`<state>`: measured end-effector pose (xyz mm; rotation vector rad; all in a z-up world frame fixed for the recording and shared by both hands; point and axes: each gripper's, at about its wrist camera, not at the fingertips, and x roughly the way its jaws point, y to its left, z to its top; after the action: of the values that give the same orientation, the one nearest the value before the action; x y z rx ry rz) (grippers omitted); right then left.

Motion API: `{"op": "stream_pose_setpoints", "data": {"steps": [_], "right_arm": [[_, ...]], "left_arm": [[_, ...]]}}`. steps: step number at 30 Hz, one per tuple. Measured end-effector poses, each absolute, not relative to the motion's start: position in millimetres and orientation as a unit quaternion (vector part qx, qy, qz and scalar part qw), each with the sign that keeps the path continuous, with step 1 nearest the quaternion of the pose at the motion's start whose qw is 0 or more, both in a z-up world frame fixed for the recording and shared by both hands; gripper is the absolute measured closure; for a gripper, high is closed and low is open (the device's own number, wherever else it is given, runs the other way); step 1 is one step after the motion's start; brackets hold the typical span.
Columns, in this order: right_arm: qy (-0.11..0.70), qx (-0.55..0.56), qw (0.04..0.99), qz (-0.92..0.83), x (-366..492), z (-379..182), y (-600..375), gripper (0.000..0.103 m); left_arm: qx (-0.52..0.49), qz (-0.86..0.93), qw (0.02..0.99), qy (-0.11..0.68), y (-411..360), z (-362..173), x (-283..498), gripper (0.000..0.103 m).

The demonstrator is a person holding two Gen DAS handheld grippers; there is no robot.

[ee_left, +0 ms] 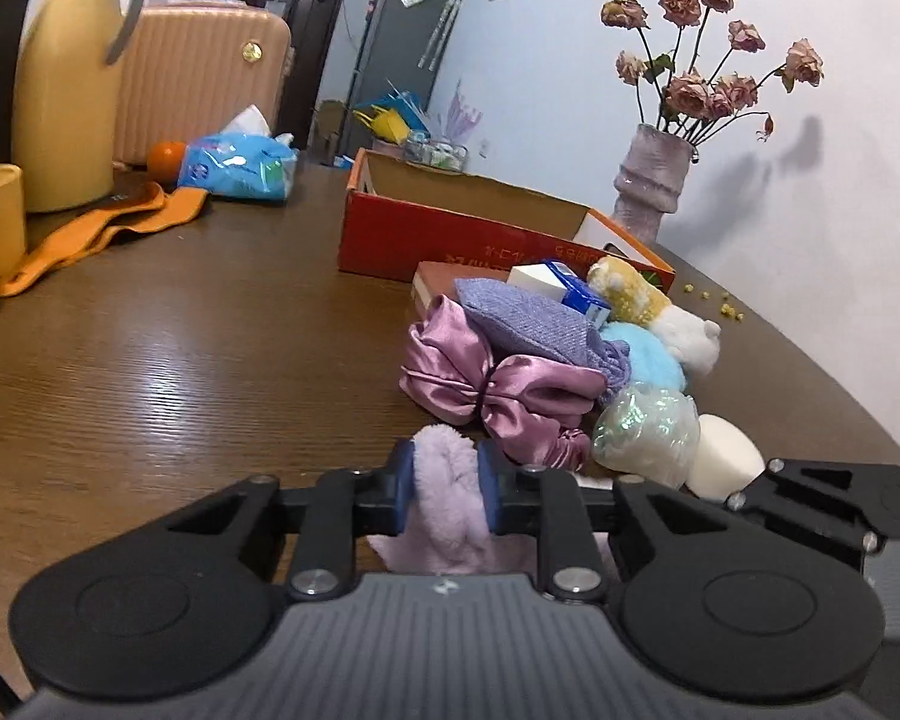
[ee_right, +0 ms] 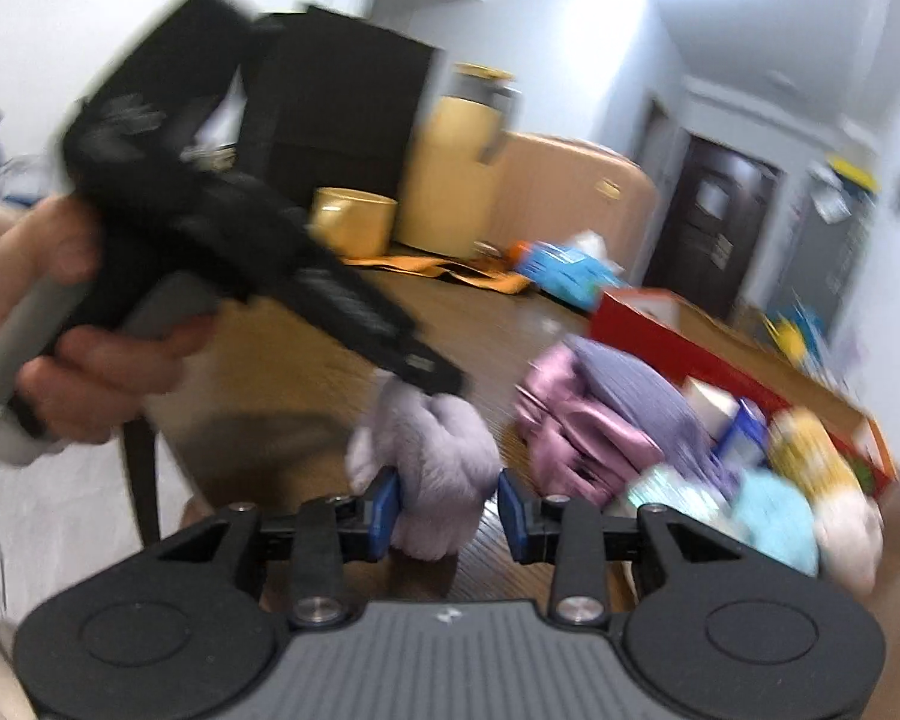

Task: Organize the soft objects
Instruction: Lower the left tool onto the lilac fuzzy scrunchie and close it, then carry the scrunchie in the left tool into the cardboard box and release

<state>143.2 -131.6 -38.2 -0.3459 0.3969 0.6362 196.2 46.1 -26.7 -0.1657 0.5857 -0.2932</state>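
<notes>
Lilac plush, a fluffy fur piece (ee_left: pixel 447 474), is pinched between the blue pads of the left gripper (ee_left: pixel 446 489), jaws nearly closed and squeezing it narrow, just above the brown wood-grain table (ee_left: pixel 180 360). In the right wrist view the right gripper (ee_right: pixel 450 510) brackets the same plush: the left pad touches fur, the right pad shows a sliver of gap, so I can't tell if it really grips; that frame is motion-blurred. Risks, as I judge them: both claws on one soft item means pulling apart stretches it or strips it out of the weaker hold; fur compresses, so the left pinch could slip if swung fast. The right gripper body sits just beside the white foam egg (ee_left: pixel 723 456) and the iridescent wrapped ball (ee_left: pixel 645 435), and could knock them toward the table edge. The pile next to it, with the pink satin scrunchie (ee_left: pixel 498 384) and the purple knit cloth (ee_left: pixel 528 318), is loosely stacked and could topple. The open red cardboard box (ee_left: pixel 450 240) stands behind the pile; its inside is mostly hidden, nothing soft visible in it. The grey ribbed vase (ee_left: pixel 651 180) holds dried pink roses (ee_left: pixel 708 60).
</notes>
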Motion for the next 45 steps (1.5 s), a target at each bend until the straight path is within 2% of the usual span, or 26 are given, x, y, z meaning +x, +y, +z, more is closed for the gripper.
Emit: {"op": "stream_pose_setpoints", "data": {"steps": [5, 8, 9, 11, 12, 16, 19, 24, 28, 35, 38, 41, 42, 45], "right_arm": [[0.216, -0.078, 0.934, 0.274, 149, -33, -157, 0.065], [0.202, -0.02, 0.937, 0.283, 143, -23, -170, 0.055], [0.199, 0.007, 0.938, 0.284, 143, -20, -173, 0.048], [0.209, 0.054, 0.934, 0.284, 151, -18, -173, 0.046], [0.216, 0.06, 0.933, 0.282, 153, -18, -169, 0.047], [0.223, 0.003, 0.943, 0.247, 153, -27, -144, 0.067], [0.229, 0.015, 0.94, 0.252, 150, -29, -144, 0.078], [0.237, 0.012, 0.937, 0.257, 146, -25, -143, 0.078], [0.242, 0.026, 0.937, 0.252, 154, -20, -143, 0.076], [0.26, 0.032, 0.933, 0.247, 163, -20, -142, 0.076], [0.26, 0.052, 0.93, 0.254, 167, -19, -147, 0.068], [0.265, 0.05, 0.932, 0.244, 173, -21, -147, 0.068], [0.271, 0.047, 0.931, 0.239, 176, -23, -146, 0.068], [0.277, 0.048, 0.927, 0.248, 178, -26, -145, 0.079]], "left_arm": [[-0.07, -0.117, 0.955, 0.264, 38, -31, 167, 0.082], [-0.068, -0.105, 0.959, 0.256, 39, -29, 157, 0.082], [-0.072, -0.103, 0.958, 0.258, 40, -29, 156, 0.082], [-0.067, -0.095, 0.959, 0.259, 37, -31, 152, 0.082], [-0.058, -0.092, 0.961, 0.254, 34, -31, 149, 0.082], [-0.047, -0.087, 0.963, 0.25, 30, -34, 135, 0.082], [-0.057, -0.09, 0.96, 0.259, 33, -35, 131, 0.08], [-0.07, -0.091, 0.958, 0.263, 38, -33, 135, 0.078], [-0.061, -0.09, 0.958, 0.266, 36, -35, 137, 0.086], [-0.049, -0.098, 0.96, 0.259, 35, -33, 131, 0.088], [-0.045, -0.1, 0.96, 0.259, 34, -32, 132, 0.089], [-0.045, -0.099, 0.958, 0.264, 33, -33, 136, 0.086], [-0.047, -0.094, 0.958, 0.265, 33, -34, 138, 0.085], [-0.047, -0.097, 0.958, 0.266, 33, -35, 140, 0.085]]}}
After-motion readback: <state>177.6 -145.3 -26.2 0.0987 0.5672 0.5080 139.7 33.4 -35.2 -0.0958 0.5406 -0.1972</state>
